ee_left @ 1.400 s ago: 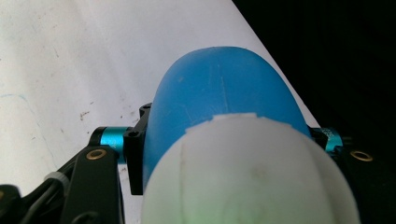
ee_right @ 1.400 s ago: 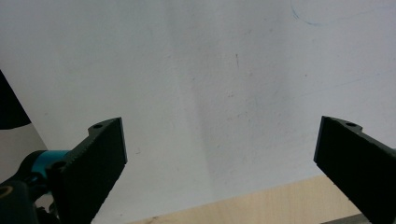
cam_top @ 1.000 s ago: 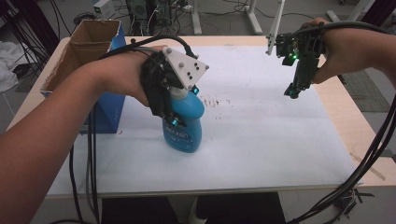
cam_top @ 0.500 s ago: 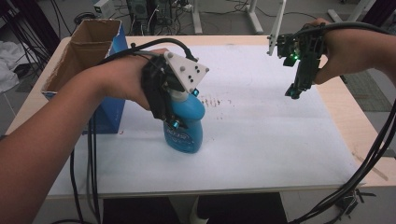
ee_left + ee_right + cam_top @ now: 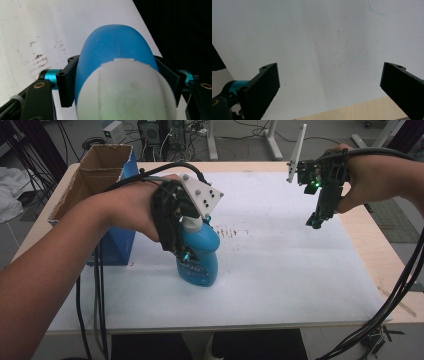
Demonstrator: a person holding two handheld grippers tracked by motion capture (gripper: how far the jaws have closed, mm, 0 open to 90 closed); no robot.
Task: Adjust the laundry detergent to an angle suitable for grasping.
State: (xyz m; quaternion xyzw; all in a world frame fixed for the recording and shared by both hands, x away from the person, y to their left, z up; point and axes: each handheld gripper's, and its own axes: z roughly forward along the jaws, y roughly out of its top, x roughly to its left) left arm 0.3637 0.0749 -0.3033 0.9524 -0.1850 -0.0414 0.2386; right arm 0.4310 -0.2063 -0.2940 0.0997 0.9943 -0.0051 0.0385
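Blue spray bottle (image 5: 199,254) stands upright on the white-covered table (image 5: 280,270) between the left tongs (image 5: 182,252), whose jaws have just been opening; lift straight clear to avoid tipping. Right tongs (image 5: 316,222) hang open.

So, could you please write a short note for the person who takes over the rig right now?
Left hand-held gripper: around the blue spray bottle, which stands upright on the white table cover. Its jaws have just been opening; whether the pads still press on the bottle is hard to tell.
Right hand-held gripper: open, nothing between the jaws, held above the far right of the cover.
Cardboard box: at the far left table edge.
Done: bottle stands on the cover beside brown marks.
Left: probably let go fully and lift the left hand away.
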